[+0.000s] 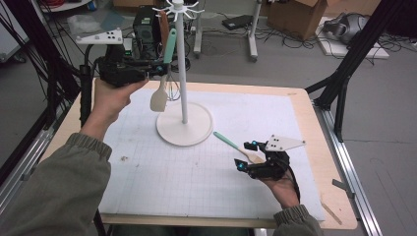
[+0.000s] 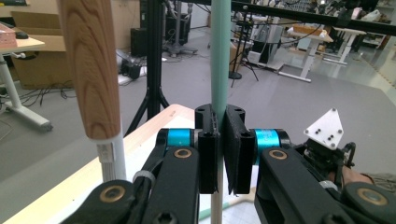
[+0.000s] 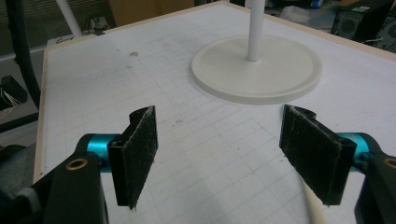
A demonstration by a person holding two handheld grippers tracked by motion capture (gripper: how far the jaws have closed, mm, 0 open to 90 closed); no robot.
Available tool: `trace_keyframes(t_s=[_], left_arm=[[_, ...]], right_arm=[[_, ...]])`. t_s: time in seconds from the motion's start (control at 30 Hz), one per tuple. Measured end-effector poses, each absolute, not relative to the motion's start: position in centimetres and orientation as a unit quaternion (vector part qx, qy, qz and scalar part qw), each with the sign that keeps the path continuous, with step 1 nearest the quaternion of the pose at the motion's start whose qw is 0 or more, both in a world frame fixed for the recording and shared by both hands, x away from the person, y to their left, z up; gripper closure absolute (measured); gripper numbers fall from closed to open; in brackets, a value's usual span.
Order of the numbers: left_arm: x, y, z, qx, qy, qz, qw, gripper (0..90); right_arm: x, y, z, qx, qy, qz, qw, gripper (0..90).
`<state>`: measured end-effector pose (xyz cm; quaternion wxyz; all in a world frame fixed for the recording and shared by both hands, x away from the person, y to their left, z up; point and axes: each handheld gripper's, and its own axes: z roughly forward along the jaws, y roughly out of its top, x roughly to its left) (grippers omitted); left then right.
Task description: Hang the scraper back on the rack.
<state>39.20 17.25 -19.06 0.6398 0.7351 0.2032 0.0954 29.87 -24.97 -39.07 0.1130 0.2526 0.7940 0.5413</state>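
Left tongs (image 1: 162, 69) squeeze the green handle of a spatula (image 1: 160, 96) up beside the white stand (image 1: 183, 73). Right tongs (image 1: 247, 155) sit wide open, holding nothing, near another spatula (image 1: 231, 141) lying on the mat (image 1: 196, 172).

A spatula (image 1: 164, 73) with a mint-green handle and cream blade hangs almost upright, blade down, clamped at the handle in the left claw (image 1: 164, 68) just beside the white stand's pole (image 1: 182, 64). A second mint-handled utensil (image 1: 231, 142) lies flat on the desk's white mat (image 1: 196, 172), between the stand's round base (image 1: 185, 129) and the wide-apart right claw (image 1: 247, 155)
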Motion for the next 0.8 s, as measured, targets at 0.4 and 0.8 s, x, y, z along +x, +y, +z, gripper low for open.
trace_keyframes(t_s=[0.4, 0.8], left_arm=[[40.5, 16.7, -18.1, 0.728, 0.211, 0.092, 0.646, 84.4], [41.4, 16.7, -18.6, 0.717, 0.23, 0.079, 0.654, 84.4]], right_arm=[[29.9, -25.0, -39.1, 0.252, 0.793, 0.543, 0.111, 27.2], [29.9, -25.0, -39.0, 0.25, 0.792, 0.545, 0.112, 27.1]])
